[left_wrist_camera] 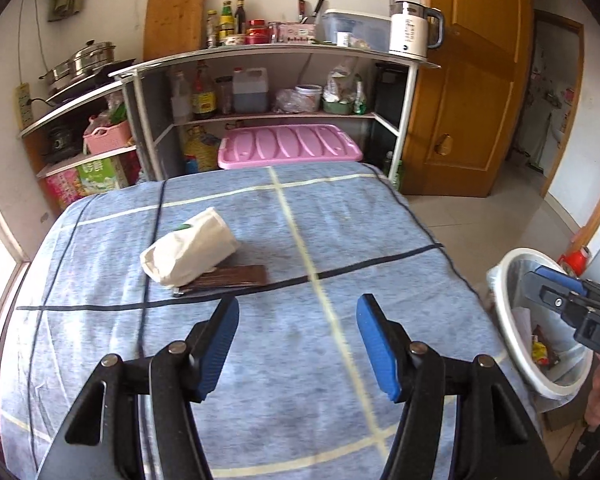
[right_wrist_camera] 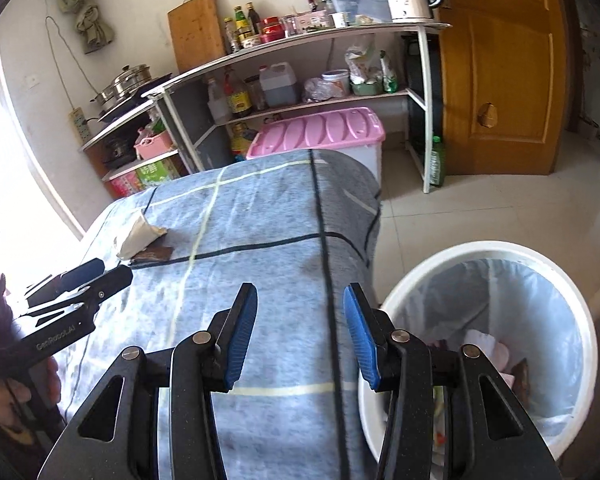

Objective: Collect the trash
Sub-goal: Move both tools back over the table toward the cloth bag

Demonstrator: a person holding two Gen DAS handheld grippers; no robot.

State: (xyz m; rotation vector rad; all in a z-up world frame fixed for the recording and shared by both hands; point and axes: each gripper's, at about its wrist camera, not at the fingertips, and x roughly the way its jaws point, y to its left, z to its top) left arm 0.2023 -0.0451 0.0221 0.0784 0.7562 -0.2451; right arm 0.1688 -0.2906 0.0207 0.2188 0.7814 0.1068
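A crumpled white paper bag [left_wrist_camera: 190, 246] lies on the blue checked cloth of the table [left_wrist_camera: 340, 216], partly on top of a flat dark brown wrapper [left_wrist_camera: 232, 278]. Both also show in the right wrist view, the bag [right_wrist_camera: 138, 234] and the wrapper [right_wrist_camera: 154, 255]. My left gripper [left_wrist_camera: 298, 320] is open and empty, just short of the bag and wrapper. My right gripper [right_wrist_camera: 300, 312] is open and empty above the table's right edge, beside a white lined trash bin [right_wrist_camera: 580, 320] that holds some wrappers. The bin also shows in the left wrist view [left_wrist_camera: 504, 320].
A shelving unit [left_wrist_camera: 260, 56] with bottles, pots and a kettle [left_wrist_camera: 410, 28] stands behind the table. A pink-lidded storage box [left_wrist_camera: 288, 146] sits under it. A wooden door [left_wrist_camera: 472, 80] is at the right, with tiled floor [right_wrist_camera: 480, 208] beyond the bin.
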